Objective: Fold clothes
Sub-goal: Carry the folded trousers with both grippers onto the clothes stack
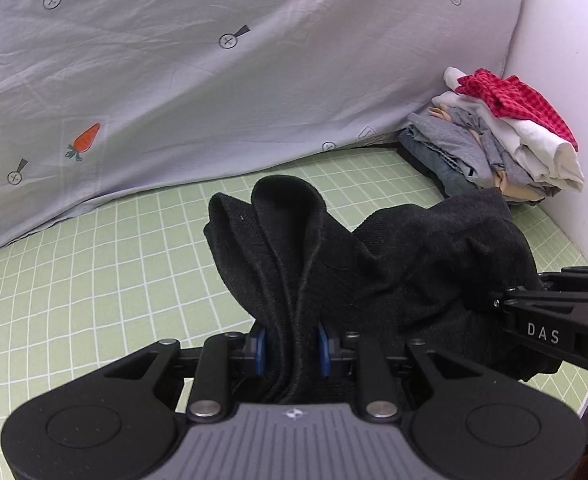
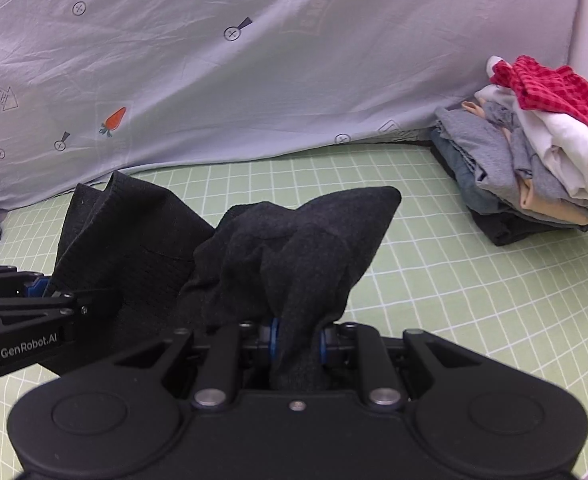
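Both grippers, left gripper [image 1: 292,340] and right gripper [image 2: 297,338], clench one black garment [image 1: 393,264] mid-frame, lifted off the green sheet [image 1: 94,280], likely to fold.

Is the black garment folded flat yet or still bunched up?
Bunched. The black garment hangs crumpled between both tongs, left and right, above the table.

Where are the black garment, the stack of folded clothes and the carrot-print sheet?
black garment [image 1: 413,264], left wrist view, bunched middle.
stack of folded clothes [image 2: 533,168], right wrist view, grey layers.
carrot-print sheet [image 1: 214,80], left wrist view, plain centre.
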The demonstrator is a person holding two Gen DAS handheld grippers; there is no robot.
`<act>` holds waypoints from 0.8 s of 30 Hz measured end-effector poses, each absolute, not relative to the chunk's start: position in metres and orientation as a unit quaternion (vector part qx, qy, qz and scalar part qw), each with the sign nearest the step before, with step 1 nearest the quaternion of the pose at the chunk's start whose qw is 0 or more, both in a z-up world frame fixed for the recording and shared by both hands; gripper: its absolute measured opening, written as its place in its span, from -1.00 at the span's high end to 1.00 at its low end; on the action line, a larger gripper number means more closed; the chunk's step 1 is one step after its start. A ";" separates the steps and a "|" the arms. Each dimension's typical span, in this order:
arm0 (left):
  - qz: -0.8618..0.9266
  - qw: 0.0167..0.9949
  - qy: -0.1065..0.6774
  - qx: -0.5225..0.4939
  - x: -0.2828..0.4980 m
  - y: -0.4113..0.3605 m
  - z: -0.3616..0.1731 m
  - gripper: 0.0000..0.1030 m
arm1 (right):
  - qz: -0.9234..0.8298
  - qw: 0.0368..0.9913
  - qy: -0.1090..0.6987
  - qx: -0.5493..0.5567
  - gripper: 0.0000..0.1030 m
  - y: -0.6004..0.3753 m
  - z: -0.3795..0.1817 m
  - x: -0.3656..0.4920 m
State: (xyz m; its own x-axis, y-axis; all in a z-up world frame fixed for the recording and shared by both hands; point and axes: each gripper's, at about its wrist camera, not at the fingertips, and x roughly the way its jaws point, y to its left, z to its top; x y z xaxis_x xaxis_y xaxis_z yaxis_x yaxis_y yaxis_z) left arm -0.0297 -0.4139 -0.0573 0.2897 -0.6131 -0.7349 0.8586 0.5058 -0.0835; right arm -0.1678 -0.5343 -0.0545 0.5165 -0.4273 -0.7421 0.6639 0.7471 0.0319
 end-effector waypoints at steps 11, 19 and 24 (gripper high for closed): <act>-0.458 0.807 0.341 0.151 -0.135 -0.541 -0.039 0.50 | -0.311 0.875 0.353 0.116 0.64 -0.654 -0.036 -0.254; -0.470 0.815 0.313 0.129 -0.175 -0.634 0.001 0.50 | -0.311 0.891 0.318 0.090 0.65 -0.745 0.008 -0.299; -0.494 0.812 0.284 0.125 -0.180 -0.686 0.035 0.50 | -0.326 0.899 0.280 0.080 0.65 -0.792 0.040 -0.314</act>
State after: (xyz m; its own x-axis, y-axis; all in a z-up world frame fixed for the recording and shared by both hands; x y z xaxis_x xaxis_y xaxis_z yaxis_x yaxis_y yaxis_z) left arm -0.1796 -0.6860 0.0349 0.3496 -0.7315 -0.5854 0.8738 0.4800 -0.0780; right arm -0.3138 -0.7918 0.0397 0.6308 -0.5413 -0.5559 0.6305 0.7752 -0.0394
